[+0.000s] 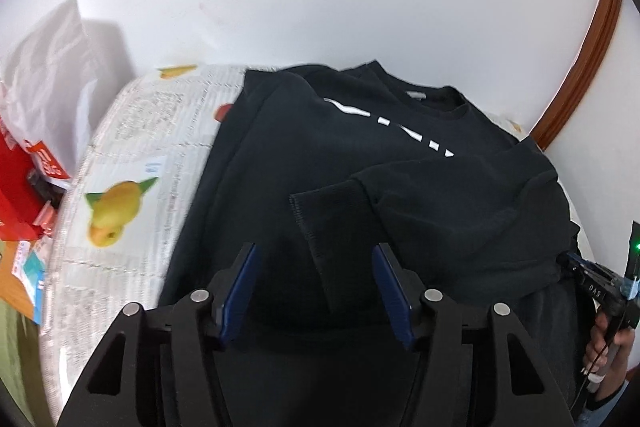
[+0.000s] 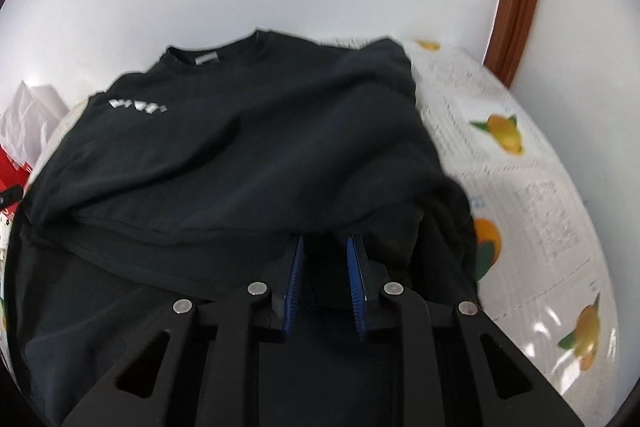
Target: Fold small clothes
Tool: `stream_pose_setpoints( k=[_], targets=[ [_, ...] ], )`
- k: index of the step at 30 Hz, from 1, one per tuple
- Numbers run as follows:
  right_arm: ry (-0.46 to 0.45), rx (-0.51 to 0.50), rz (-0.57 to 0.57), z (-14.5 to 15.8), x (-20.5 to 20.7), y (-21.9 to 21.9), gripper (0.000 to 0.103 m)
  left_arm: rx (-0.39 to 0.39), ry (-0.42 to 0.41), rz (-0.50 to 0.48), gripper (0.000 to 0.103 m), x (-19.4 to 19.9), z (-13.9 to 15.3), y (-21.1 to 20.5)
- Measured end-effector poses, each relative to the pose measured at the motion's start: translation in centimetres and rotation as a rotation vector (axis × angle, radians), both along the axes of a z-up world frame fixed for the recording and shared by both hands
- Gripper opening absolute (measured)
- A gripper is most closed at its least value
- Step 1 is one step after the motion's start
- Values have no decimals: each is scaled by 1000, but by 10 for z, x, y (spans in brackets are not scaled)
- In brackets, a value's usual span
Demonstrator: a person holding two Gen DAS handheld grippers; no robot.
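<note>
One floppy black cotton sweatshirt (image 1: 360,163) with white chest print lies on the fruit-print plastic-covered counter (image 1: 132,155), both tools gaping and empty, left tool (image 1: 314,291) near the ribbed cuff at 12 o'clock, right tool (image 2: 325,269) over folds, so I'd pinch hems.

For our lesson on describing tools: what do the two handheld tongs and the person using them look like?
Both tongs, the left and the right, are black frames with triangular cut-outs, silver round pins and blue ribbed pads. Seen from the left wrist, the right one shows white lettering, a green light and a thin cable by the hand. A blue sleeve cuff shows below.
</note>
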State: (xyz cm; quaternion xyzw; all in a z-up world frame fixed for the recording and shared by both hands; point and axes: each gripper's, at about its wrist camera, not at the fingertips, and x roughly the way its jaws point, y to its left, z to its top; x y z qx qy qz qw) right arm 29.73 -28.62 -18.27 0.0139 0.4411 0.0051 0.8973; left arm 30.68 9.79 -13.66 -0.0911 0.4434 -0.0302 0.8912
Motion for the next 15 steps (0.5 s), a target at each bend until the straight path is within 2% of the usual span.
stream_pose_setpoints(
  k=[6, 11, 13, 15],
  targets=[
    [-6, 7, -4, -13, 3, -2, 22, -19, 54, -18, 46, 24, -30, -12],
    [-18, -57, 16, -16, 4, 5, 21, 14, 25, -7, 41, 29, -34, -19],
    [-25, -74, 19, -17, 4, 7, 21, 38, 22, -5, 37, 31, -35, -23],
    [-29, -71, 10, -18, 5, 7, 22, 50, 22, -7, 25, 33, -35, -25]
  ],
)
